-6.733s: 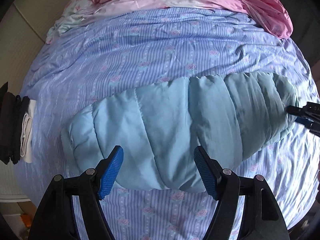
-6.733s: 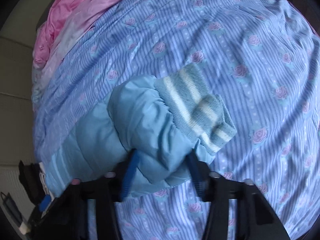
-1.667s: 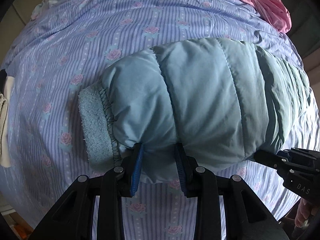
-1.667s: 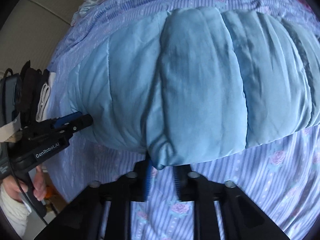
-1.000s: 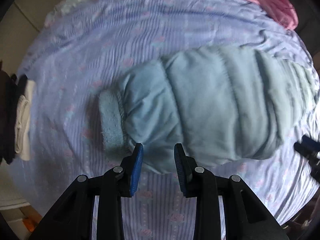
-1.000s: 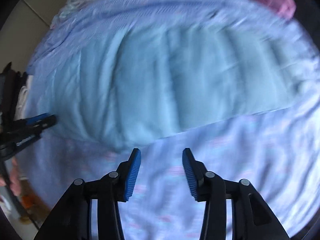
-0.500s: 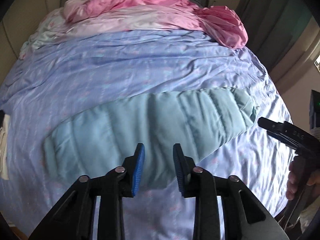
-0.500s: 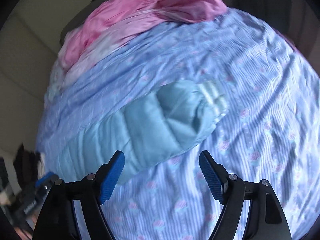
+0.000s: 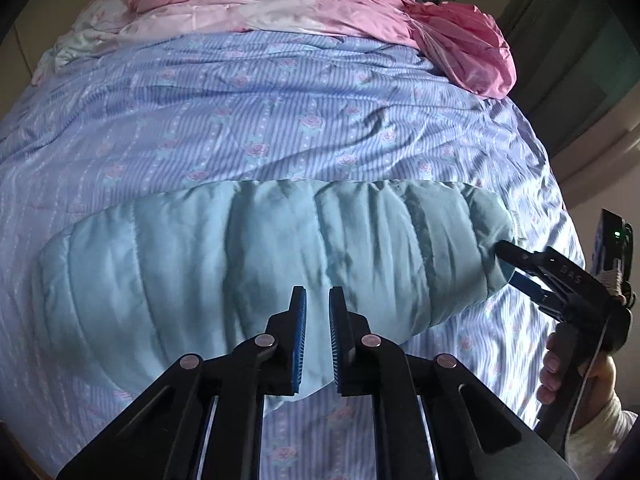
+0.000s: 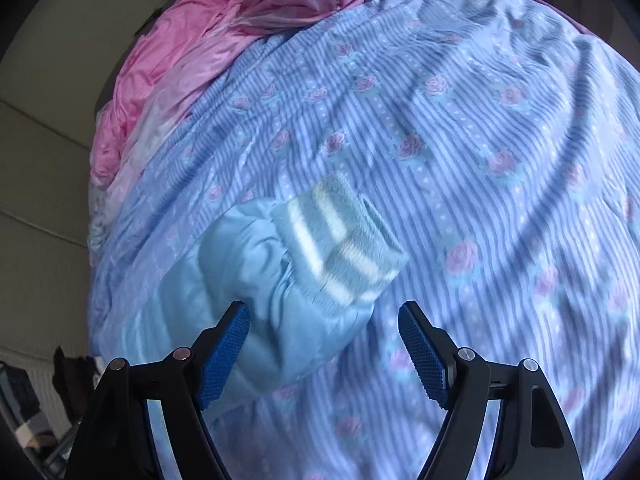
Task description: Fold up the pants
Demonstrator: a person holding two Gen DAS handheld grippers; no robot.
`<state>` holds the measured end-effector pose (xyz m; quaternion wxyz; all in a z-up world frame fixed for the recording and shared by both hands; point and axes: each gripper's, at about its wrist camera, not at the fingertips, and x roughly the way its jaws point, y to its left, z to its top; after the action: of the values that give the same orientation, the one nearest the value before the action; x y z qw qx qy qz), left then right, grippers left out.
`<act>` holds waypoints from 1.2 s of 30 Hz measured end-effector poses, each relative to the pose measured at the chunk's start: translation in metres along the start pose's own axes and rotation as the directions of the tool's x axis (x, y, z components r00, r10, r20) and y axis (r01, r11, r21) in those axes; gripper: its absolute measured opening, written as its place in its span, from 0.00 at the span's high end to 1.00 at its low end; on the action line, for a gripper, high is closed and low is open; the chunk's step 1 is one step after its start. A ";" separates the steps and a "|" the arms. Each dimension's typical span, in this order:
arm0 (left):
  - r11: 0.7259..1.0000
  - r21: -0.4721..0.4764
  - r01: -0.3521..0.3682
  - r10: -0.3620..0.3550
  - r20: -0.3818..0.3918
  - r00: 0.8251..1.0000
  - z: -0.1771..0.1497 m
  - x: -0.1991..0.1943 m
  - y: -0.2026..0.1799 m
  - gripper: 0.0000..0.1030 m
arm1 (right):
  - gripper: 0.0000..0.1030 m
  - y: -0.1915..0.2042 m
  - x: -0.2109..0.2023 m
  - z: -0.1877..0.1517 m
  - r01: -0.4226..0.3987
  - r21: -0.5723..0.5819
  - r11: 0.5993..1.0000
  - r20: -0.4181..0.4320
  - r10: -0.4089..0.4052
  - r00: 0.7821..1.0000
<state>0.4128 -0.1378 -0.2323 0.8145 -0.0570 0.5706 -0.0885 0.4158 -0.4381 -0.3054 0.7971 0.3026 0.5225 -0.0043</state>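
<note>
The only legible writing is "DAS", upside down, on the black arm of the right tongs (image 9: 506, 266). The pale blue quilted puffer pants (image 9: 248, 264) lie lengthwise across a bed under a lilac striped duvet with roses (image 9: 280, 120); pink bedding (image 9: 320, 4) is bunched at the head. Their ribbed cuff (image 10: 340, 240) carries white stripes. The left tongs (image 9: 318, 316) are closing above the pants' near edge, gripping nothing. The right tongs stand released at the cuffed end, with fabric between the blue pads (image 10: 224, 348), unpressed.
</note>
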 end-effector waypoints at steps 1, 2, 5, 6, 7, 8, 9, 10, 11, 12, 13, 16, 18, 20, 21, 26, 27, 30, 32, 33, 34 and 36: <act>1.000 0.001 0.001 -0.001 0.002 1.000 0.000 0.001 -0.002 0.88 | 0.25 0.000 0.003 0.001 -0.008 -0.002 1.000 -0.008 0.008 1.000; 1.000 0.000 0.009 -0.009 0.001 1.000 0.001 0.002 -0.004 0.88 | 0.25 -0.002 0.006 0.002 -0.022 -0.001 1.000 -0.016 0.022 1.000; 1.000 -0.001 0.027 -0.027 0.001 1.000 0.002 0.007 -0.013 0.88 | 0.25 -0.007 0.013 0.003 -0.043 0.007 0.999 -0.031 0.044 0.999; 1.000 0.002 0.024 -0.024 -0.002 1.000 0.002 0.010 -0.015 0.88 | 0.25 -0.009 0.016 0.004 -0.052 0.017 0.998 -0.037 0.053 0.998; 1.000 0.006 0.020 -0.020 -0.008 1.000 0.003 0.014 -0.017 0.88 | 0.25 -0.011 0.017 0.003 -0.059 0.026 0.998 -0.041 0.060 0.997; 1.000 0.010 0.015 -0.015 -0.017 1.000 0.002 0.019 -0.019 0.88 | 0.25 -0.012 0.019 0.003 -0.072 0.038 0.997 -0.044 0.074 0.996; 1.000 0.011 0.011 -0.010 -0.026 1.000 0.002 0.024 -0.019 0.88 | 0.25 -0.013 0.021 0.003 -0.078 0.045 0.996 -0.045 0.080 0.996; 1.000 0.011 0.007 -0.006 -0.040 0.999 0.001 0.030 -0.019 0.89 | 0.25 -0.014 0.022 0.003 -0.083 0.049 0.995 -0.045 0.085 0.995; 1.000 0.009 0.006 -0.005 -0.050 0.999 0.000 0.035 -0.018 0.90 | 0.25 -0.014 0.022 0.002 -0.086 0.050 0.995 -0.045 0.089 0.995; 1.000 0.009 0.000 0.000 -0.060 0.998 -0.001 0.041 -0.017 0.91 | 0.25 -0.014 0.024 0.002 -0.089 0.048 0.995 -0.045 0.091 0.995; 1.000 0.013 -0.019 0.020 -0.069 0.997 -0.002 0.047 -0.014 0.91 | 0.25 -0.013 0.025 0.002 -0.090 0.047 0.995 -0.046 0.092 0.995; 0.998 0.024 -0.065 0.067 -0.096 0.993 -0.006 0.061 -0.006 0.96 | 0.25 -0.011 0.027 0.002 -0.103 0.046 0.994 -0.051 0.105 0.993; 0.995 0.039 -0.087 0.090 -0.107 0.990 -0.009 0.067 -0.002 0.96 | 0.25 -0.007 0.028 0.001 -0.116 0.035 0.993 -0.060 0.118 0.991; 0.992 0.066 -0.109 0.116 -0.105 0.988 -0.012 0.070 -0.002 0.96 | 0.25 -0.003 0.030 0.000 -0.119 0.019 0.993 -0.068 0.120 0.990; 0.989 0.083 -0.122 0.130 -0.098 0.987 -0.014 0.072 -0.002 0.96 | 0.25 -0.001 0.031 -0.001 -0.116 0.011 0.993 -0.069 0.117 0.991; 0.996 0.003 -0.094 0.094 -0.105 0.990 -0.016 0.073 0.016 0.96 | 0.24 0.001 0.034 0.000 -0.122 0.007 0.992 -0.078 0.122 0.989; 0.996 -0.015 -0.084 0.082 -0.108 0.991 -0.016 0.074 0.020 0.96 | 0.24 0.001 0.035 0.000 -0.123 0.007 0.992 -0.079 0.123 0.989; 0.997 -0.055 -0.059 0.052 -0.119 0.991 -0.016 0.075 0.028 0.96 | 0.24 0.001 0.038 0.000 -0.131 0.006 0.991 -0.083 0.131 0.988; 0.996 -0.072 -0.050 0.041 -0.124 0.991 -0.016 0.076 0.031 0.96 | 0.24 0.002 0.041 0.001 -0.133 0.007 0.991 -0.083 0.133 0.988; 0.996 -0.081 -0.044 0.034 -0.126 0.992 -0.016 0.077 0.033 0.96 | 0.24 0.002 0.043 0.001 -0.136 0.010 0.991 -0.081 0.136 0.987; 0.995 -0.088 -0.040 0.028 -0.127 0.992 -0.017 0.077 0.034 0.96 | 0.24 0.001 0.044 0.001 -0.139 0.014 0.990 -0.081 0.140 0.987; 0.996 -0.079 -0.045 0.035 -0.128 0.991 -0.018 0.076 0.032 0.96 | 0.24 -0.001 0.045 0.003 -0.151 0.023 0.988 -0.082 0.152 0.985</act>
<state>0.4238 -0.1226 -0.3141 0.7752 -0.0731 0.6253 -0.0521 0.4382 -0.4261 -0.3430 0.7700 0.3481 0.5309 0.0645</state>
